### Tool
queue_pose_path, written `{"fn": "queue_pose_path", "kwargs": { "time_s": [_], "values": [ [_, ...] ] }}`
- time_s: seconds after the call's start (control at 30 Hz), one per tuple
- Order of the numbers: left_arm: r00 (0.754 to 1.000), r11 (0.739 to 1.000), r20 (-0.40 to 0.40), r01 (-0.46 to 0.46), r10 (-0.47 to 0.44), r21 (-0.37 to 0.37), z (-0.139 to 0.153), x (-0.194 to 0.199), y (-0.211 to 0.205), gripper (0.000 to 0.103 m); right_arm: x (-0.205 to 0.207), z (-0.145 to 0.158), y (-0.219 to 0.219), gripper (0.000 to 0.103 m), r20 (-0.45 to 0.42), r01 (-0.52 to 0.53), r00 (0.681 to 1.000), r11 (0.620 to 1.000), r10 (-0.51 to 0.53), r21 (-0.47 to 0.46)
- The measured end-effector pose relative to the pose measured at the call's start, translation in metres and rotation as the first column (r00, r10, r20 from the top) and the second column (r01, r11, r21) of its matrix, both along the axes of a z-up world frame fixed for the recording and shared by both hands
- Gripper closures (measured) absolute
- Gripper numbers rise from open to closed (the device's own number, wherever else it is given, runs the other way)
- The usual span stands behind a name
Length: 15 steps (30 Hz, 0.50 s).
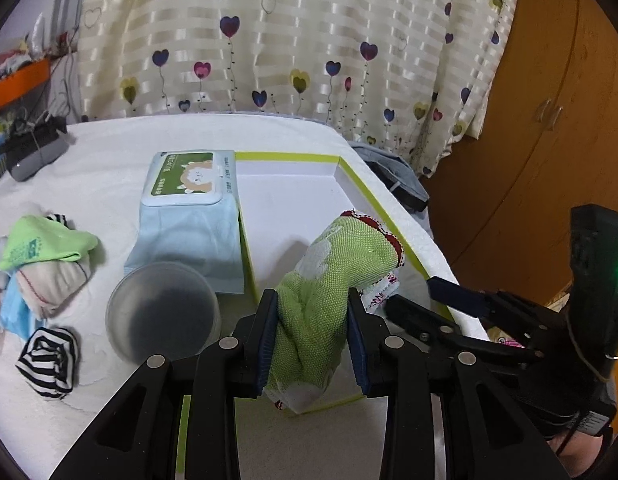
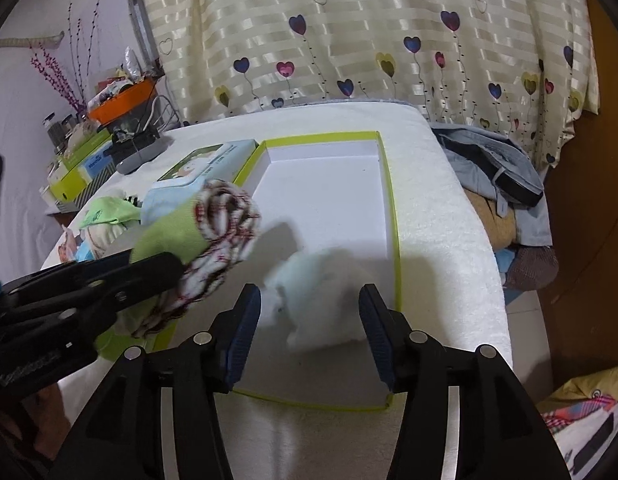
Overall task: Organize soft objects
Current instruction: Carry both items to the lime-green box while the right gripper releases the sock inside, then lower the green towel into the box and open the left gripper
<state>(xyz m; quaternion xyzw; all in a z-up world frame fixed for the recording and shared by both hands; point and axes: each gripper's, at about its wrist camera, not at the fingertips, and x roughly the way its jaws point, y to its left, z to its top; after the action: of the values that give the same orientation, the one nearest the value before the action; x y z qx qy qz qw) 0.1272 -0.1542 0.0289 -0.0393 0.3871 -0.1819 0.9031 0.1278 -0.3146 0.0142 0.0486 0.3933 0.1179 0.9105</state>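
Left wrist view shows my left gripper [image 1: 313, 332] clamped on the rolled green sock [image 1: 329, 280] over the white box [image 1: 293, 200], so I should lower it beside the blurred pale bundle [image 2: 321, 296] lying between my right gripper's [image 2: 309, 336] wide jaws before letting go.

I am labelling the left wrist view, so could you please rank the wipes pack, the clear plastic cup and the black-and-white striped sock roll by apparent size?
1. Wipes pack, the largest.
2. Clear plastic cup.
3. Black-and-white striped sock roll, the smallest.
The cup and the sock roll lie nearer the camera than the pack, so their true sizes may differ from how they look.
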Motion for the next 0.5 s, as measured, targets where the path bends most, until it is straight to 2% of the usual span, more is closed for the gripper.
{"fn": "queue_pose_path", "kwargs": {
  "time_s": [0.2,0.5],
  "values": [
    [1.000,1.000,-0.001,-0.001,0.001,0.009,-0.004,0.005,-0.002,0.070,-0.011,0.010,-0.004,0.050,0.040,0.009,0.999,1.000,-0.009,0.001],
    [0.998,0.998,0.006,0.068,-0.068,0.008,-0.005,0.001,-0.015,0.064,-0.021,0.004,-0.017,0.050,0.020,0.042,0.999,0.999,-0.043,0.024]
  ]
}}
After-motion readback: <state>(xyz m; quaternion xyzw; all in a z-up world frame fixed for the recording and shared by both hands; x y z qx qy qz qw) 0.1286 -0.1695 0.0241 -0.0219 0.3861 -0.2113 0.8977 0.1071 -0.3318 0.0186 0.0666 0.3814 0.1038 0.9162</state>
